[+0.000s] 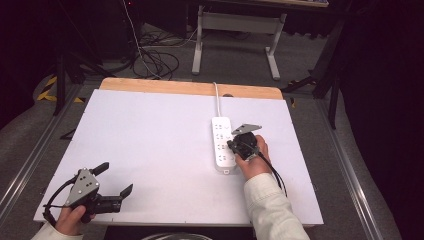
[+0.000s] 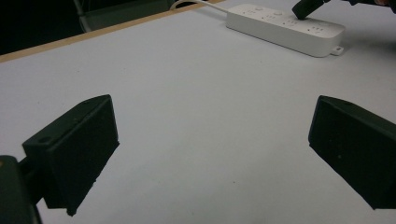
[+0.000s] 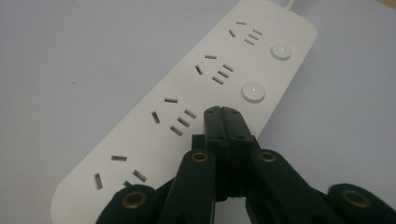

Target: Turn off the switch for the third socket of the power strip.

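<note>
In the high view a white power strip (image 1: 223, 142) lies right of centre on the white bench (image 1: 150, 145), its white cord (image 1: 217, 100) running up toward the wooden far edge. The right gripper (image 1: 234, 145) sits over the strip's right side, held by the right hand (image 1: 256, 157), which comes up from the lower right of the frame in a pale sleeve (image 1: 272, 210). The left gripper (image 1: 114, 178) is at the lower left, well apart from the strip, held by the left hand (image 1: 72, 219), its fingers spread wide over bare bench. The right gripper view shows what the high view is too small to tell: the fingers (image 3: 217, 122) are clenched together with nothing between them, their tip down on the strip's top face (image 3: 154, 93) beside the socket slots, in line with two round white buttons (image 3: 253, 91) toward the upper right. The left gripper view shows its two black fingers (image 2: 74, 149) released and far apart at the lower corners, with the strip (image 2: 285, 28) at the upper right and the other gripper's dark tip (image 2: 306, 8) touching its top.
</note>
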`<state>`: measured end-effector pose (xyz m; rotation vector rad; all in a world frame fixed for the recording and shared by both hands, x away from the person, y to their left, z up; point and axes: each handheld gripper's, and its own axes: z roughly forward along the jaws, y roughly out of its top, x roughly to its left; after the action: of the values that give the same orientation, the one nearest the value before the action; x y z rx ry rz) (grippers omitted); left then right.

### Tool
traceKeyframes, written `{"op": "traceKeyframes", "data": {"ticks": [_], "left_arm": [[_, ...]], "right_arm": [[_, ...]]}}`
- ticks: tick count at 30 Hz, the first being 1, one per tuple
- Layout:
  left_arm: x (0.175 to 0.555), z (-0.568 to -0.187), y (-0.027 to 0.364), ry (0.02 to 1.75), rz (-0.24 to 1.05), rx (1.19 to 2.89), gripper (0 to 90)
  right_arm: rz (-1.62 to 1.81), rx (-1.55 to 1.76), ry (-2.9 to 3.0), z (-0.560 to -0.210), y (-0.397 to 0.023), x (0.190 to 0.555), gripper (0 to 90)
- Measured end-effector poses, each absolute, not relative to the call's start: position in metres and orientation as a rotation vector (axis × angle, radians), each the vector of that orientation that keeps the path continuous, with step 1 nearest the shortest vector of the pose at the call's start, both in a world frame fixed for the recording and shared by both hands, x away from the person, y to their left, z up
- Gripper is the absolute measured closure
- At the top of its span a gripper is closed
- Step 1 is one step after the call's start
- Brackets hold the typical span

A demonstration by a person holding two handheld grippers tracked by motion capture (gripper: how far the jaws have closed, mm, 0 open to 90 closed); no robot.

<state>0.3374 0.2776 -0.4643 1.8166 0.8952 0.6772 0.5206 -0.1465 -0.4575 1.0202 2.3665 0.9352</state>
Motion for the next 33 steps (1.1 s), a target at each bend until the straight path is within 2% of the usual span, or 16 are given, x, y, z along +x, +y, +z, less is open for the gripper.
{"op": "traceKeyframes", "data": {"ticks": [7, 13, 33], "left_arm": [[0.338, -0.464, 0.278, 0.893, 0.686, 1.818, 2.1], [0.339, -0.465, 0.279, 0.905, 0.678, 1.815, 2.2], [0.338, -0.464, 0.278, 0.904, 0.684, 1.811, 2.1]], "right_arm": [[0.94, 1.009, 2.356, -0.458, -0.146, 0.521, 90.0], [1.154, 1.011, 2.273, -0.434, -0.15, 0.515, 90.0], [1.126, 0.917, 2.287, -0.417, -0.147, 0.502, 90.0]]}}
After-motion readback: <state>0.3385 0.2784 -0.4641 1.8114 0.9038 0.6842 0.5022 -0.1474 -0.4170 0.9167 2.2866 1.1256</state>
